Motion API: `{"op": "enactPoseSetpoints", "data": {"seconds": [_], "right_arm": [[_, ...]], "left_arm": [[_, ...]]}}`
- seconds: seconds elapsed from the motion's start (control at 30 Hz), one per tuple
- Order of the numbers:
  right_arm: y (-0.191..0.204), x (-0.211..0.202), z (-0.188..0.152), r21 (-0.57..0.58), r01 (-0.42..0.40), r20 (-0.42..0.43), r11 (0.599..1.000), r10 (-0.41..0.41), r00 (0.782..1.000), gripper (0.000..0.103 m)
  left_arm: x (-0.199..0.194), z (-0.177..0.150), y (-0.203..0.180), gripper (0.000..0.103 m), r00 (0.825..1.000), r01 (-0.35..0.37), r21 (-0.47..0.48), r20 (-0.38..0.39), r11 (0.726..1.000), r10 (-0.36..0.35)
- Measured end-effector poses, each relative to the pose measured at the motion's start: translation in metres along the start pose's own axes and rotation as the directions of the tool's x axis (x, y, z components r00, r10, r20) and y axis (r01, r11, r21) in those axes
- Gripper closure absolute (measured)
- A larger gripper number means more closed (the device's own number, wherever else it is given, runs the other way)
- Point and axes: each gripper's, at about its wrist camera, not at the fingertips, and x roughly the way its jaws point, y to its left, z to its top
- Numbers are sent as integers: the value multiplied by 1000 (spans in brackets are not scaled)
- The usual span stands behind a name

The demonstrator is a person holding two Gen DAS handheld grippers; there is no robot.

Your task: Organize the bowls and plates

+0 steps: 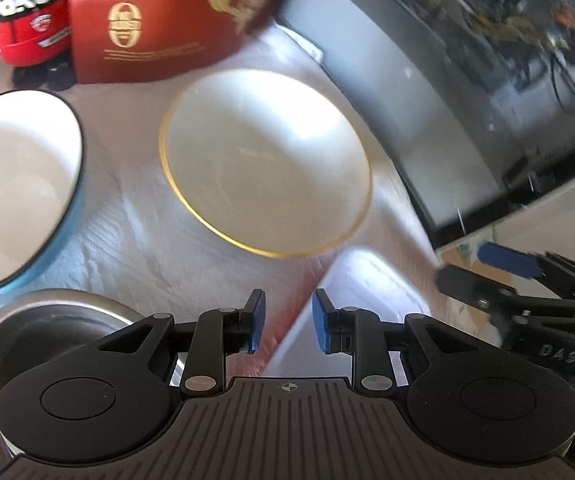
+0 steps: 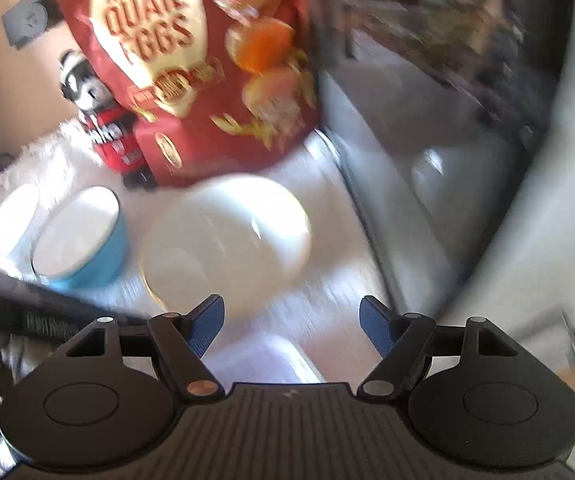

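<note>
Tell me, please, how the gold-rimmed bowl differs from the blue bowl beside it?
The gold-rimmed bowl is white outside with a thin gold edge; the blue bowl has a blue outside and a dark rim. The gold-rimmed bowl looks shallower and more flared; the blue bowl has steeper walls. Both are empty, upright and white inside.

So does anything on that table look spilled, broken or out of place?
Nothing spilled or broken. The gold-rimmed white bowl, the blue bowl with white inside and the steel bowl all sit upright and empty. Only oddity: a red quail-egg snack bag among the dishes.
</note>
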Motion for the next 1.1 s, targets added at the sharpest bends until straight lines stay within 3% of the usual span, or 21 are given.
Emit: {"op": "enactPoseSetpoints", "data": {"seconds": [0.13, 0.23, 0.4, 0.47, 0.53, 0.6, 0.67, 0.9, 1.1], "right_arm": [[-36, -8, -33, 130, 1, -98, 992, 12, 995, 27], [-48, 1, -58, 219, -19, -166, 975, 56, 985, 27], [-49, 11, -76, 356, -113, -179, 928, 186, 966, 27], [-43, 13, -78, 354, -130, -174, 926, 202, 964, 28], [-39, 17, -79, 358, -127, -186, 925, 204, 961, 36], [-37, 21, -78, 365, -136, -197, 921, 219, 956, 53], [-37, 22, -72, 367, -135, -197, 920, 219, 956, 55], [-54, 33, -36, 279, -77, -158, 957, 125, 980, 56], [-59, 43, -23, 169, -51, -160, 984, 78, 984, 56]], "left_arm": [[13, -8, -10, 75, 999, -3, 43, -42, 999, 5], [21, -11, -15, 75, 997, -45, 68, -52, 997, 48], [14, -14, -23, 76, 998, -51, 107, -25, 993, 54], [18, -15, -23, 76, 995, -88, 120, -37, 989, 93], [25, -15, -19, 76, 992, -103, 95, -62, 990, 110], [32, -17, -15, 80, 993, -76, 42, -90, 996, 79], [35, -20, -13, 81, 994, -29, -8, -110, 1000, 28], [47, -30, -33, 81, 991, 73, -88, -109, 993, -83], [48, -45, -34, 81, 992, 86, -167, -72, 982, -99]]}}
